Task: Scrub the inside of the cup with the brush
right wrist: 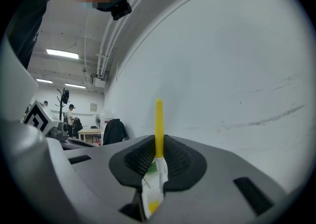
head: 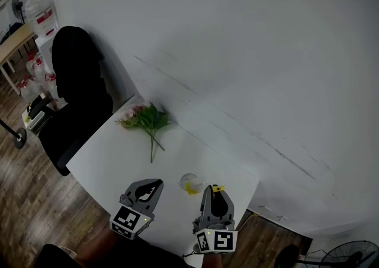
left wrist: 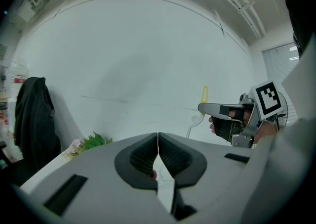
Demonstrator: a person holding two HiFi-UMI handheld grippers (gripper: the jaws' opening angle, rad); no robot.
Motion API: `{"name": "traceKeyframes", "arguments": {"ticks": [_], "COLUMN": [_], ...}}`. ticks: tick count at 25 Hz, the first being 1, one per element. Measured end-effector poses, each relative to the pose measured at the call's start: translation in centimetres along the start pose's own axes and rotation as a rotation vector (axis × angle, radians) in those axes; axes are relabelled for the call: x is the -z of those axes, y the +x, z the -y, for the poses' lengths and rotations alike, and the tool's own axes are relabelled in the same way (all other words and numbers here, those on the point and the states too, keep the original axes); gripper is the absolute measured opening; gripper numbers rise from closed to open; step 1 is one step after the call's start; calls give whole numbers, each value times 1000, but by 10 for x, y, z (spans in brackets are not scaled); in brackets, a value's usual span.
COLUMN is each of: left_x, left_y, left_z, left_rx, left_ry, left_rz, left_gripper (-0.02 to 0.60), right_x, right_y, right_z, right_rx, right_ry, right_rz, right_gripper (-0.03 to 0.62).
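Note:
A clear cup [head: 189, 181] stands on the white table [head: 118, 148] near its front edge, with something yellow inside it. My right gripper [head: 214, 193] sits just right of the cup and is shut on the brush [right wrist: 159, 119]. The brush's yellow handle sticks up between the jaws, and its white stem runs down below them. From the left gripper view the yellow handle tip [left wrist: 204, 93] rises above the right gripper [left wrist: 217, 109]. My left gripper [head: 157, 186] is left of the cup, apart from it, jaws shut [left wrist: 158, 141] with nothing clearly between them.
A bunch of pink flowers with green leaves [head: 147, 120] lies at the table's far side. A black chair with a dark jacket [head: 77, 83] stands at the left corner. The white wall [head: 249, 54] runs close behind the table. A fan [head: 355, 255] stands on the wood floor.

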State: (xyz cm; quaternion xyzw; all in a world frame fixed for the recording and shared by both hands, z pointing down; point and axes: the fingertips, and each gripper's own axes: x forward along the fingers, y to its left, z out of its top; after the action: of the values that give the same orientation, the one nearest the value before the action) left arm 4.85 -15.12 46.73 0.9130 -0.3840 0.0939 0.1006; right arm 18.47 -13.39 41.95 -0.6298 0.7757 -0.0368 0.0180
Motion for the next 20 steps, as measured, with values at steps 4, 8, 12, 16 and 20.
{"name": "traceKeyframes", "arguments": {"ticks": [4,8,12,16,20], "left_x": [5,13,24,33,42], "left_y": [2,5,7,11,16], "left_z": [-6,-11,-11,-9,-4], "left_rx": [-36,-60,-71,-70,-61], "left_ry": [-14,-24,-29,-37,-40], "left_rz": [-13,-31,-55,-75,-95], "left_gripper": [25,25,25,25,25], "right_x": [7,21,37,44,60], "right_y": [14,25,29,29,29], "right_z": [-2,-2,4,13,21], "right_rx": [-42,-76,-81,-70,-57], "right_ry": [5,22,48,77,76], "right_rz": [-11,-38,-66,-63,-104], "right_gripper": [66,66,66,66,66]}}
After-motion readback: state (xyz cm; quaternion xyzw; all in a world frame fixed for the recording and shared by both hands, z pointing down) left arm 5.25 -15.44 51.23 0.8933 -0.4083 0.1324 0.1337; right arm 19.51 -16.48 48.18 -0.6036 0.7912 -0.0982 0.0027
